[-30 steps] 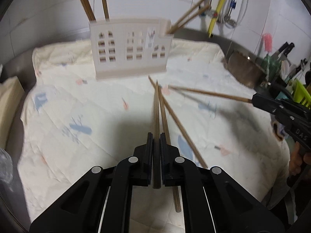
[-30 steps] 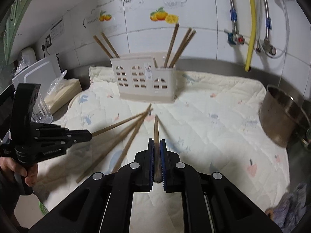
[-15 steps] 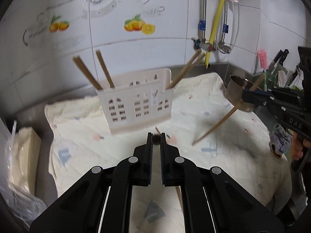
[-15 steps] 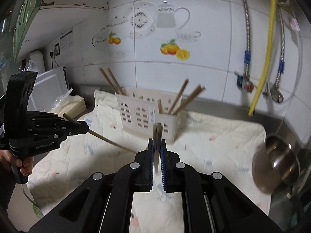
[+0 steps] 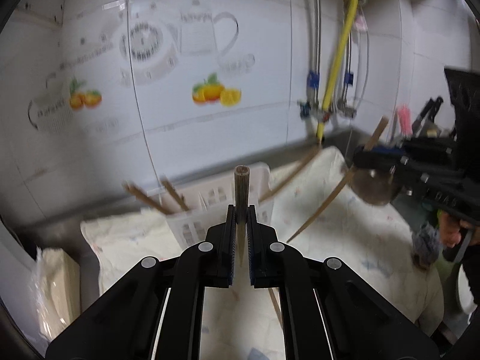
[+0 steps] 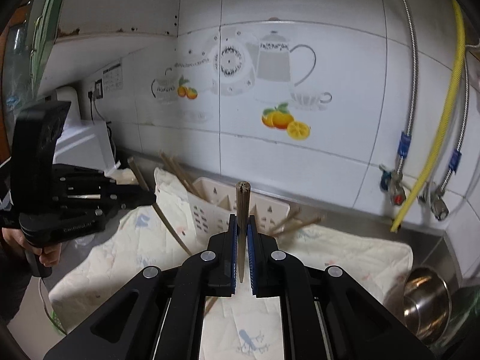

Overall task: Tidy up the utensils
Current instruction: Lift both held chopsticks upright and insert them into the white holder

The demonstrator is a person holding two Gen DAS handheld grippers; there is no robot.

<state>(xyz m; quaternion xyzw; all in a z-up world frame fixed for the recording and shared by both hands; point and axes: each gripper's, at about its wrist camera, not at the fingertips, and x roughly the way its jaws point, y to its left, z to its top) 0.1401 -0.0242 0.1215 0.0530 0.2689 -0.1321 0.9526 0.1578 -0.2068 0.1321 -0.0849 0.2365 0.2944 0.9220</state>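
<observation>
Gripping one chopstick (image 5: 241, 189) upright in the clamped left gripper (image 5: 240, 213) and another (image 6: 242, 201) in the clamped right gripper (image 6: 241, 225), both hover just short of the holder (image 6: 216, 207), blunt ends up, neither hand clearly nearer

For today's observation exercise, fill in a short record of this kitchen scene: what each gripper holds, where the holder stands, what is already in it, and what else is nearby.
left gripper: shut on a chopstick, blunt end up
right gripper: shut on a second chopstick, blunt end up
holder: pale plastic caddy on a quilted cloth by the tiled wall
in holder: several chopsticks, leaning outwards
nearby: steel pot, yellow hose
</observation>
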